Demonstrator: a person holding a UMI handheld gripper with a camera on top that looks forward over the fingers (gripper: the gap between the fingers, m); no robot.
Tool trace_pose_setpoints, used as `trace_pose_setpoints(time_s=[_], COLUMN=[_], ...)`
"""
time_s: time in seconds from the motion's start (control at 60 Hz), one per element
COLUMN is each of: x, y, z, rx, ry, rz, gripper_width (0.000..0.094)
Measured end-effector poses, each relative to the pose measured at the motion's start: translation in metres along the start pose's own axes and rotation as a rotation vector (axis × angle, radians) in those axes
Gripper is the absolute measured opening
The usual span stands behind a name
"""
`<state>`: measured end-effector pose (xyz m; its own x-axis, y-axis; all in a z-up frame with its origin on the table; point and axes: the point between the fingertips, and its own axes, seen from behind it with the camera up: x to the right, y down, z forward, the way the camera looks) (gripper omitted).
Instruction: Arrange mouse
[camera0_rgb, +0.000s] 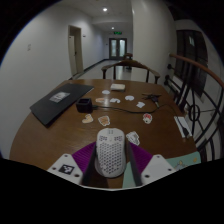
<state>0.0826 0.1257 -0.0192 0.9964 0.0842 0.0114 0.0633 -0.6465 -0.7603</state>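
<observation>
A white perforated mouse (110, 151) sits between the two fingers of my gripper (111, 165), its front pointing away from me over the round wooden table (60, 135). The purple pads (84, 158) press against both sides of the mouse. The mouse appears held just above the table's near edge. Its underside is hidden.
A black laptop (60, 102) lies at the table's left. Small white items (118, 100) and a dark round object (86, 105) lie across the middle. A cable or paper (184, 126) lies at the right edge. Chairs (130, 68) stand beyond; a corridor leads away.
</observation>
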Motion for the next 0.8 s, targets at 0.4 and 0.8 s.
trace_pose_setpoints(time_s=[0.4, 0.8], x=[0.0, 0.142], y=[-0.043, 0.071], z=[-0.074, -0.147], rx=[0.169, 0.033], ry=[-0.06, 0.105], rz=[0.009, 0.069], gripper_width=[0.0351, 0.0348])
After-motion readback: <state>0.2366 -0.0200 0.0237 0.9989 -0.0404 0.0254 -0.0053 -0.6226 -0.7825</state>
